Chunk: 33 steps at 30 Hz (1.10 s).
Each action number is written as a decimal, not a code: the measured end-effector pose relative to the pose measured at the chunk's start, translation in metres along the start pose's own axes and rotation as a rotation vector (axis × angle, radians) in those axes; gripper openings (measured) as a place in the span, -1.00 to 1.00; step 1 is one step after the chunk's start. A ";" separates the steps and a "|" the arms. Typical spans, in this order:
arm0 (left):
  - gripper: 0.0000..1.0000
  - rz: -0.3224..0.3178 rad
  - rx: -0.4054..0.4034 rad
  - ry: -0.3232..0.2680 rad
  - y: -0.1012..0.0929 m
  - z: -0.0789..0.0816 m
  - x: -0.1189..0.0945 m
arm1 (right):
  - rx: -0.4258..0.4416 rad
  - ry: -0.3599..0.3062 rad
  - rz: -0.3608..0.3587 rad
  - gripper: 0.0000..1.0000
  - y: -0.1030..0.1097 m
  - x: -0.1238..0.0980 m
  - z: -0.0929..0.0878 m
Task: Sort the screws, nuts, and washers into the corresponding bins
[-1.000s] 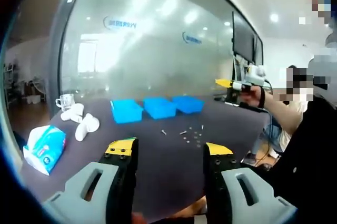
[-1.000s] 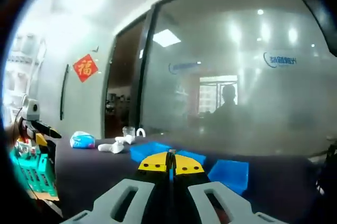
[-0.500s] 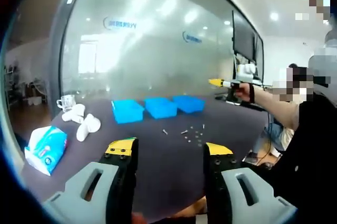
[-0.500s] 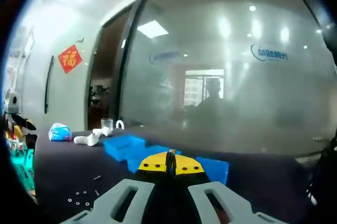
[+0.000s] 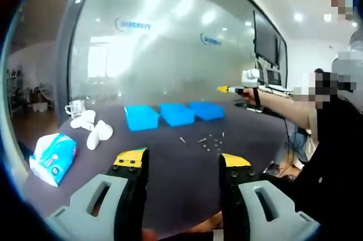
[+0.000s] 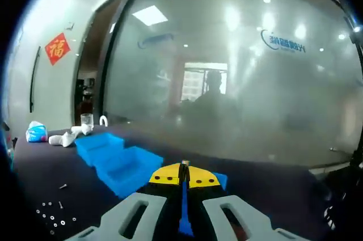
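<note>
Hardware [image 5: 209, 140] lies scattered mid-bench in your left gripper view, just near of three blue bins [image 5: 173, 114]; your left gripper [image 5: 181, 161] has its fingers spread apart, empty. In your right gripper view, the right gripper [image 6: 184, 180] has fingers pressed together, bins [image 6: 116, 159] beyond, washers [image 6: 52, 216] far left.

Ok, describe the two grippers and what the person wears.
Left gripper: two grey moulded jaws with slot cut-outs, black inner faces, yellow tips with small dark screw holes. Right gripper: the same grey, black and yellow build. The person wears a dark top and a dark wrist strap.
</note>
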<state>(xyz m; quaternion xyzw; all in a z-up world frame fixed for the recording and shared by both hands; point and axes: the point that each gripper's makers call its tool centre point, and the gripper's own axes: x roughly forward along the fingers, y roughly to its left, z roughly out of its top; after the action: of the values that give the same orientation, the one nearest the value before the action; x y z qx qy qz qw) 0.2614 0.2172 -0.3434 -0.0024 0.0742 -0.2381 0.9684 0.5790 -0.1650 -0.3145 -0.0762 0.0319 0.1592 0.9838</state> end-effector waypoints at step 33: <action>-0.04 -0.012 -0.006 -0.001 -0.008 0.000 0.003 | 0.021 0.037 0.101 -0.50 0.028 0.012 -0.012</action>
<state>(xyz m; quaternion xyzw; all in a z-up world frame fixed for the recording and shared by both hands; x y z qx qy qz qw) 0.2605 0.2090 -0.3436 -0.0061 0.0743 -0.2438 0.9669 0.5805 -0.1369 -0.3315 -0.0672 0.0556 0.2068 0.9745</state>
